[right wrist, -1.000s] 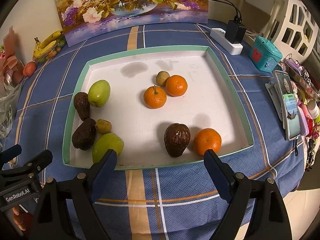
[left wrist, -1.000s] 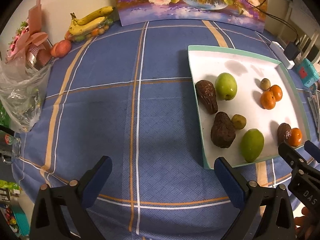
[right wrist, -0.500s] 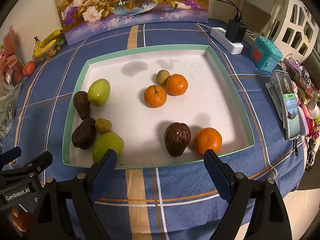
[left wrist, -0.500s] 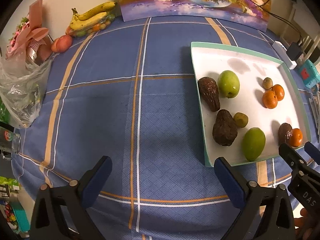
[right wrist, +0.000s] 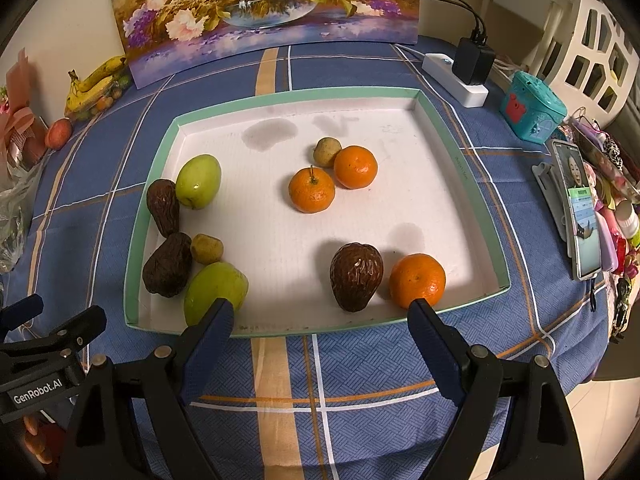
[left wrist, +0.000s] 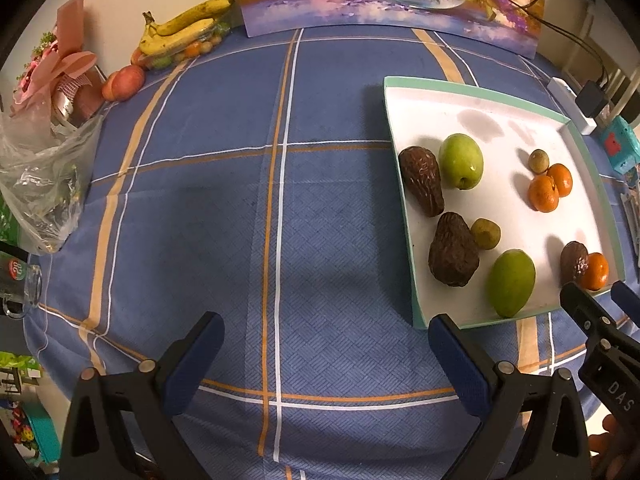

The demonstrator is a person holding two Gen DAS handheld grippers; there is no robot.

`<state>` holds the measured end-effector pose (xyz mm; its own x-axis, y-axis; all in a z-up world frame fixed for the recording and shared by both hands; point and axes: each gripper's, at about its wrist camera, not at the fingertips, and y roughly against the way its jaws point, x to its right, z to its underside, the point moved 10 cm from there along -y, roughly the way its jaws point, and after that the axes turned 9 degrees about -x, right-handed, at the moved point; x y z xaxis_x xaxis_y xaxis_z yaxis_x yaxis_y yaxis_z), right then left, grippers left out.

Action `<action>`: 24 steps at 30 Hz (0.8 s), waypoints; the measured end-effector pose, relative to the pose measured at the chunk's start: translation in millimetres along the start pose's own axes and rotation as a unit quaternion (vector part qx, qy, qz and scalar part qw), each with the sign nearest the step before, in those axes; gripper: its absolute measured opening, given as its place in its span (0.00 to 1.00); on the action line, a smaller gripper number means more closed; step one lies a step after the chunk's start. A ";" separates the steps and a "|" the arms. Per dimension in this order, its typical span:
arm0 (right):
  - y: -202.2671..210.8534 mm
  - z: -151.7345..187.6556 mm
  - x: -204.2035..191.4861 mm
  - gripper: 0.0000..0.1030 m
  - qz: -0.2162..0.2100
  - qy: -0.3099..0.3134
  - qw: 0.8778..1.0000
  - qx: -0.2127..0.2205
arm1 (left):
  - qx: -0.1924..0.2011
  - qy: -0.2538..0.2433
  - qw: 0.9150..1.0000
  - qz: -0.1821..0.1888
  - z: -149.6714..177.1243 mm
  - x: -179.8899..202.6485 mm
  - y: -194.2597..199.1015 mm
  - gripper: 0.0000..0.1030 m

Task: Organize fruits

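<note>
Tray [right wrist: 464, 168], white floor with pale green rim, sits on the counter [left wrist: 224, 200] under a blue plaid cloth; all positions below are taken from it.

Inside the tray, left side: two wrinkled dark brown fruits, far one [right wrist: 163, 206] and near one [right wrist: 168, 266], lying along the left wall. Green apple [right wrist: 199, 181] touching the far brown fruit. Small olive-brown fruit [right wrist: 207, 248] just beside the near brown fruit. Second green fruit [right wrist: 216, 290] at the near-left corner, partly behind a tool finger.

Middle of the tray: two oranges [right wrist: 312, 191] [right wrist: 355, 167] touching each other, a small tan round fruit [right wrist: 327, 151] against the farther orange.

Near-right part of the tray: third brown fruit [right wrist: 356, 276] with a third orange [right wrist: 417, 280] just beside it.

Right tool [right wrist: 320, 328] hovers over the tray's near rim, jaws wide apart, nothing between them. Left tool [left wrist: 326, 344] hangs over bare cloth left of the tray, jaws also wide, holding nothing; its right finger sits at the tray's near-left corner.

Beyond the tray: flower painting [right wrist: 264, 12] leaning on the wall. Far left of the tray: bananas [left wrist: 184, 28] and a reddish fruit [left wrist: 124, 83]. Right of the tray: power strip [right wrist: 456, 76], teal box [right wrist: 532, 108], phone [right wrist: 580, 208] on a stand.
</note>
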<state>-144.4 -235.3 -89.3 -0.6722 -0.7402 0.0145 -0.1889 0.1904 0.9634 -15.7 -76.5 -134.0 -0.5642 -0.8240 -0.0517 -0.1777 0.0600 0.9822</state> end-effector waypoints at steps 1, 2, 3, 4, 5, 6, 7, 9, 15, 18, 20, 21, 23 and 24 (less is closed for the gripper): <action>0.0 -0.5 0.0 0.86 0.000 0.000 1.000 0.000 | 0.000 0.000 1.000 -0.001 0.1 -0.2 -0.3 1.00; -0.1 0.3 -0.2 0.86 0.000 0.000 1.000 0.000 | -0.001 0.000 1.000 -0.001 0.3 -0.3 -0.7 1.00; -0.1 -0.6 -0.1 0.86 0.000 0.000 1.000 0.000 | -0.001 0.000 1.000 -0.001 0.8 -0.4 -0.7 1.00; -0.3 0.1 -0.2 0.86 0.000 0.001 1.000 0.000 | -0.002 0.000 1.000 -0.001 1.0 -0.5 -1.2 1.00; -0.3 -0.3 -0.2 0.86 0.000 0.001 1.000 0.000 | -0.003 0.000 1.000 -0.001 1.3 -0.5 -1.5 1.00; -0.7 -0.1 -0.3 0.86 0.000 0.001 1.000 0.000 | -0.003 0.000 1.000 -0.002 1.4 -0.6 -1.9 1.00; -0.8 0.7 -0.3 0.86 0.000 0.001 1.000 -0.001 | -0.004 0.000 1.000 -0.003 1.1 -0.9 -1.6 1.00; -1.6 0.6 -0.3 0.86 0.000 0.001 1.000 -0.001 | -0.004 0.000 1.000 -0.003 1.6 -1.1 -2.0 1.00; -2.0 0.8 -0.6 0.86 0.000 0.001 1.000 -0.002 | -0.005 -0.001 1.000 -0.004 2.7 -1.4 -3.0 1.00; -2.6 1.4 -0.4 0.86 0.001 0.002 1.000 -0.003 | -0.006 -0.001 1.000 -0.006 3.9 -1.5 -3.6 1.00; -2.6 1.1 -0.6 0.86 0.001 0.002 1.000 -0.004 | -0.007 0.000 1.000 -0.006 4.4 -1.9 -4.1 1.00; -2.7 0.9 -0.6 0.86 0.001 0.002 1.000 -0.004 | -0.007 -0.001 1.000 -0.007 4.0 -2.3 -4.4 1.00; -2.7 1.1 -0.5 0.86 0.001 0.002 1.000 -0.004 | -0.009 -0.001 1.000 -0.008 4.5 -2.5 -5.0 1.00; -2.8 0.9 -0.6 0.86 0.001 0.002 1.000 -0.004 | -0.009 -0.001 1.000 -0.007 4.7 -2.6 -5.4 1.00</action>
<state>-144.1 -234.8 -92.1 -0.6693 -0.7428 0.0174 -0.1817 0.1863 0.9655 -17.1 -72.0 -140.0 -0.5634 -0.8235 -0.0663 -0.1707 0.0374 0.9846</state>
